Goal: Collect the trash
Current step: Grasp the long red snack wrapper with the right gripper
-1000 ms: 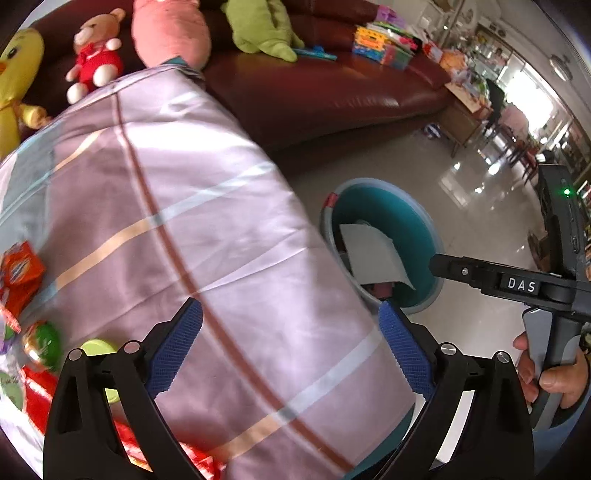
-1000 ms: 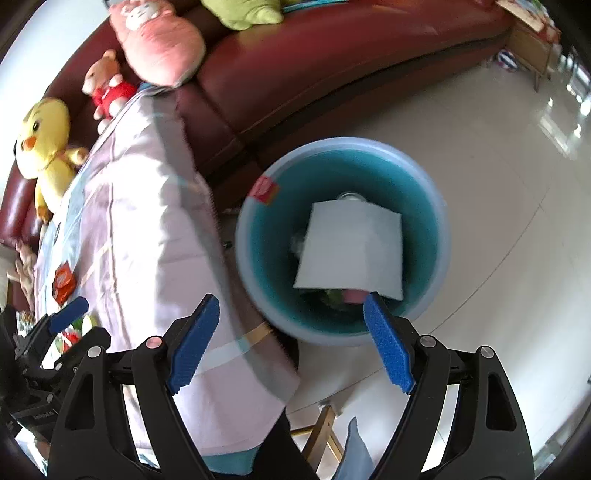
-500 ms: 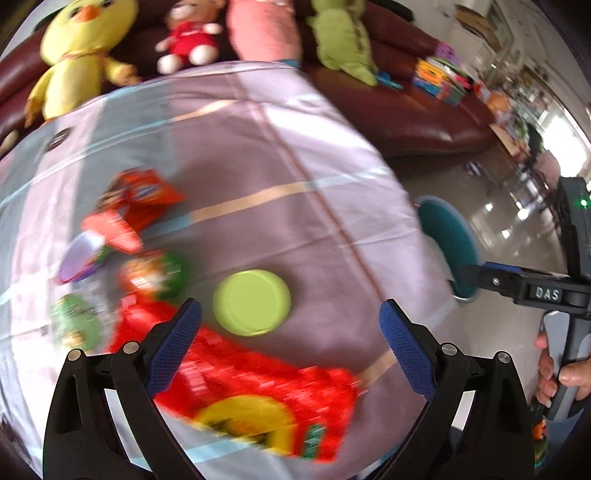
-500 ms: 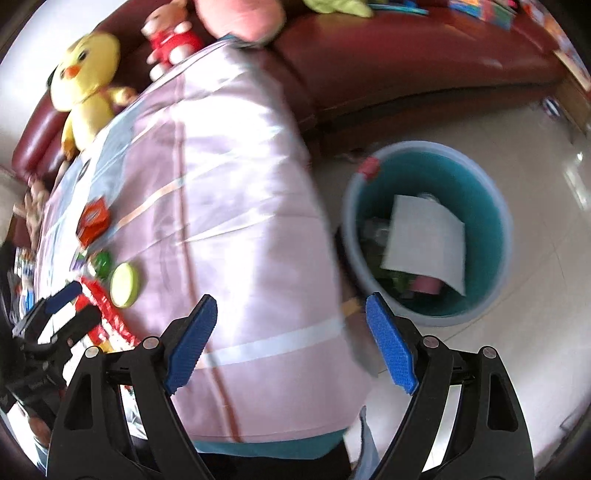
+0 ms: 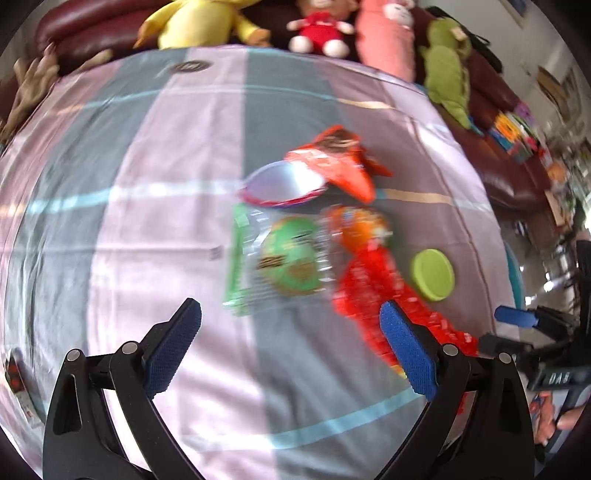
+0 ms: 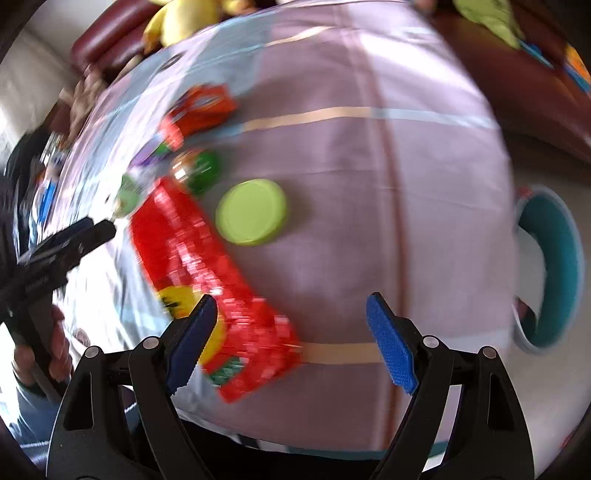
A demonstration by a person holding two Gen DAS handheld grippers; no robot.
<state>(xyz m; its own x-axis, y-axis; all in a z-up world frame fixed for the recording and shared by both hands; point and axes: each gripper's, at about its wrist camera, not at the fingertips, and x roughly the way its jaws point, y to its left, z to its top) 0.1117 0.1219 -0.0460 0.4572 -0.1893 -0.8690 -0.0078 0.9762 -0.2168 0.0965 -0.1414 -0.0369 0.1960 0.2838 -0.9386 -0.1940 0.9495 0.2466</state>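
Observation:
Trash lies on the pink and grey tablecloth: a green clear wrapper, a long red snack bag, an orange-red packet, a silver-lined pouch and a lime green lid. My left gripper hangs open above the cloth, just short of the green wrapper, nothing between its pads. My right gripper is open over the red bag's near end. The teal bin stands on the floor at the table's right.
Plush toys line a dark red sofa behind the table. A person's hand holds the left gripper's handle at the left of the right wrist view. Both pictures are motion-blurred.
Both grippers have swung away from the teal bin and back over the table. The trash pile has come into the middle of both views. Both stay open and empty.

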